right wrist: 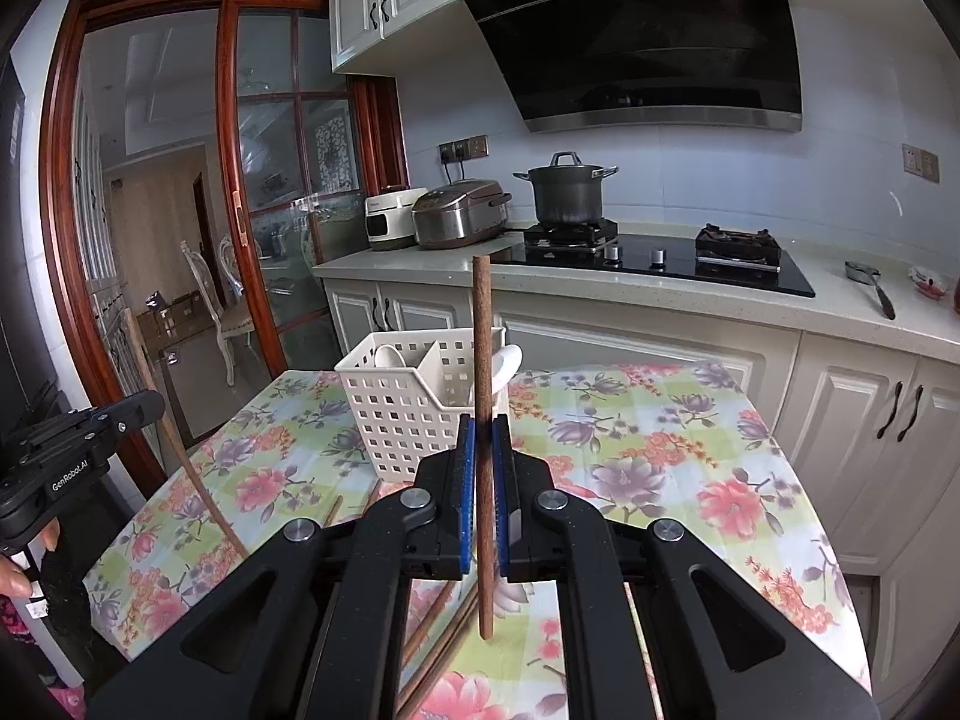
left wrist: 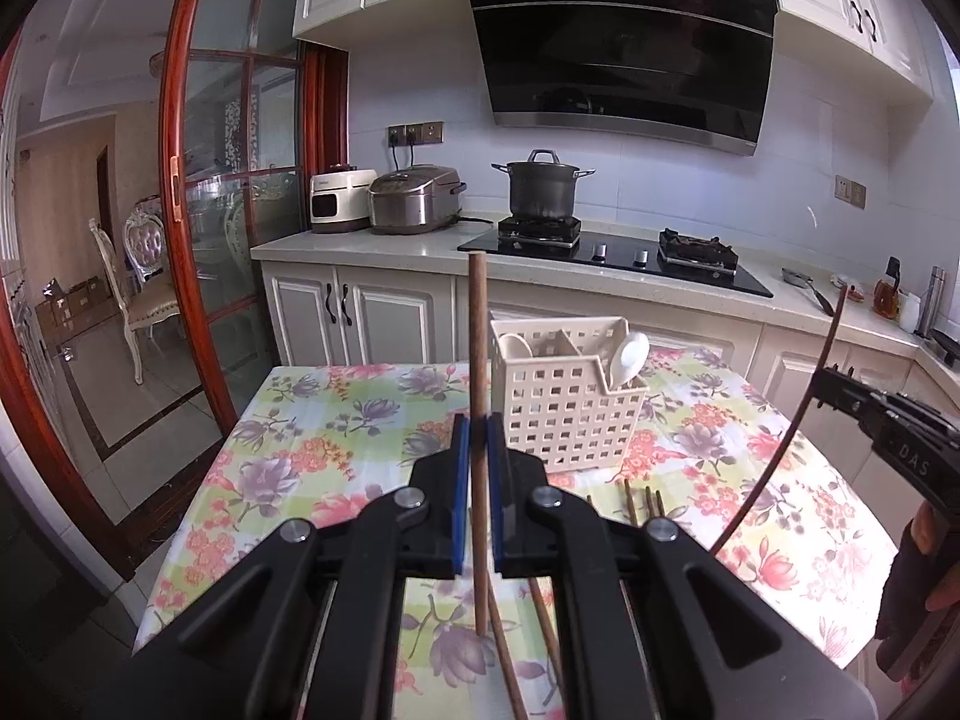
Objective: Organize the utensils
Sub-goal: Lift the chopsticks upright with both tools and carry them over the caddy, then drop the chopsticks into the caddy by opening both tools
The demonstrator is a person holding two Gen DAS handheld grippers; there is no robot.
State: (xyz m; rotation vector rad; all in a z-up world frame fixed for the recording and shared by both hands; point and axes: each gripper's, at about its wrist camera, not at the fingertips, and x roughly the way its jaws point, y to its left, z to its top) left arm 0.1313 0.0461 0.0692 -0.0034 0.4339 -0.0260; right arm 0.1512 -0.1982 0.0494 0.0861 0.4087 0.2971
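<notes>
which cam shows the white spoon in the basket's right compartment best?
Left wrist view: the white spoon shows its whole bowl, leaning over the basket rim. In the right wrist view the right gripper's chopstick crosses it, leaving only a sliver.

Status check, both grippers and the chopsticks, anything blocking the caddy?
Left gripper shut on chopstick, upright. Right gripper shut on second chopstick, upright. Caddy ahead on table, white spoons inside. Loose chopsticks on cloth; path clear.

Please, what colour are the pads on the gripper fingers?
Blue. The pads show best in the right wrist view, clamped on a brown chopstick.
</notes>
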